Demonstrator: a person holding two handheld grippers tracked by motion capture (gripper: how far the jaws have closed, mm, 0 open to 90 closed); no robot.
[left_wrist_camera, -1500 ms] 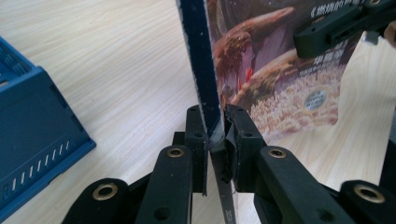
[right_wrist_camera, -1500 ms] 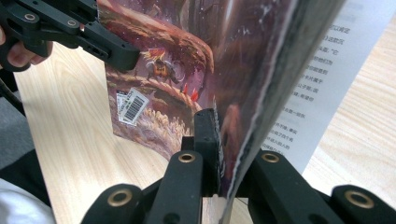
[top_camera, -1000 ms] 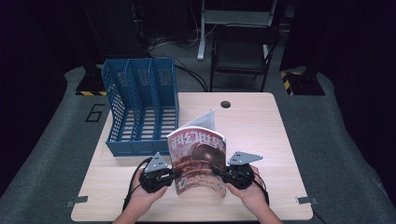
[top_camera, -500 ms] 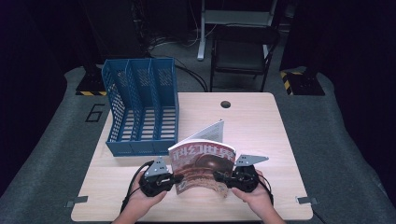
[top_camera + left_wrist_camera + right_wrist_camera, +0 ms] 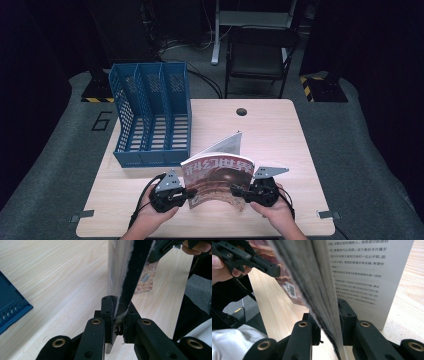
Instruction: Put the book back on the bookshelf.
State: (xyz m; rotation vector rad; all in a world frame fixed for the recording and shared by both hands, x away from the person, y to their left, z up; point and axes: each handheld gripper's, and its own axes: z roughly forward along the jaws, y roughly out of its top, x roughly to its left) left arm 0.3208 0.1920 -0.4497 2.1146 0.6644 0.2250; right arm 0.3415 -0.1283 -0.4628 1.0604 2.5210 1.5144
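Observation:
A magazine (image 5: 217,177) with a red-brown cover stands partly open near the table's front edge, its cover bowed between my two grippers. My left gripper (image 5: 187,192) is shut on the magazine's left edge; in the left gripper view its jaws (image 5: 117,312) pinch a thin edge of the magazine (image 5: 120,270). My right gripper (image 5: 237,191) holds the right side. Its jaws have just been opening, and in the right gripper view (image 5: 328,320) they clamp a thick bundle of pages (image 5: 322,285) beside a printed page (image 5: 362,272).
A blue three-slot file holder (image 5: 150,115) lies on the table's left half, close to the magazine. The wooden table (image 5: 280,135) has a cable hole (image 5: 242,111) at its back edge. A dark chair (image 5: 260,55) stands beyond the table.
The magazine has sunk from nearly upright to a lower, bowed pose. The right hand has shifted slightly; the left has stayed put.

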